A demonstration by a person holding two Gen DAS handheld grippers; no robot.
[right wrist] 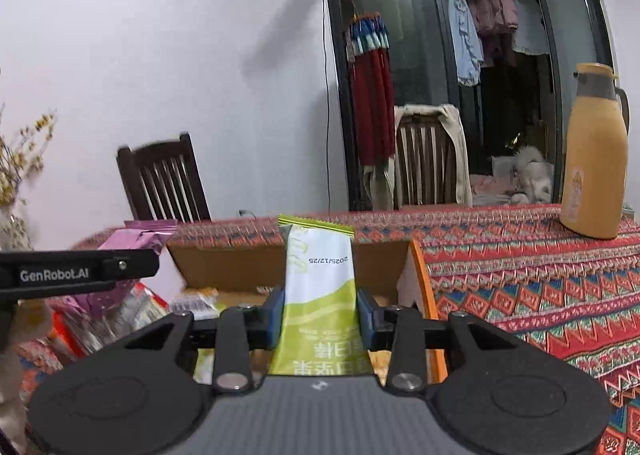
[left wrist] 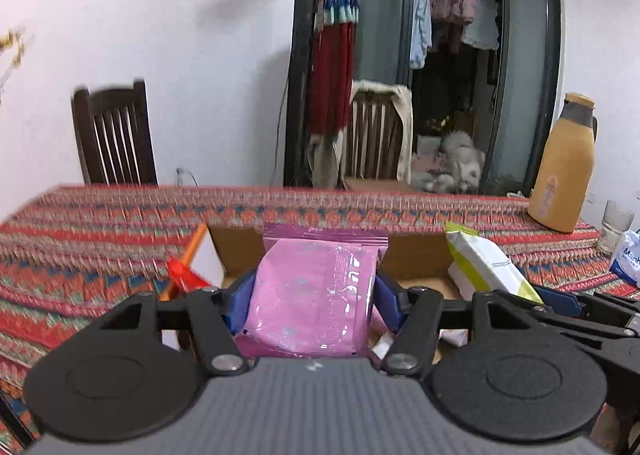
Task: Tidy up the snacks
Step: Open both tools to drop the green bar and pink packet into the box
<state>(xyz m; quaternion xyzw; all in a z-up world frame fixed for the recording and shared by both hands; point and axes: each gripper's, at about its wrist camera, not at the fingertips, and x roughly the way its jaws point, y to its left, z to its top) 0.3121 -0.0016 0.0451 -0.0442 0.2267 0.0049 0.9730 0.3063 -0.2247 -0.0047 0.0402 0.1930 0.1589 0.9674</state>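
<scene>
A pink snack packet (left wrist: 316,295) sits clamped between the blue pads of the left gripper (left wrist: 316,297), held above an open cardboard box (left wrist: 236,251). Just beside it, the right gripper (right wrist: 320,315) pinches a green-and-white snack bar (right wrist: 320,283) upright over the same box, on the patterned tablecloth (right wrist: 520,275). An orange thermos (right wrist: 594,159) stands further right.

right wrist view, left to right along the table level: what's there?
Vase → left claw with pink packet → cardboard box → green packet in right claw → orange jug.
</scene>
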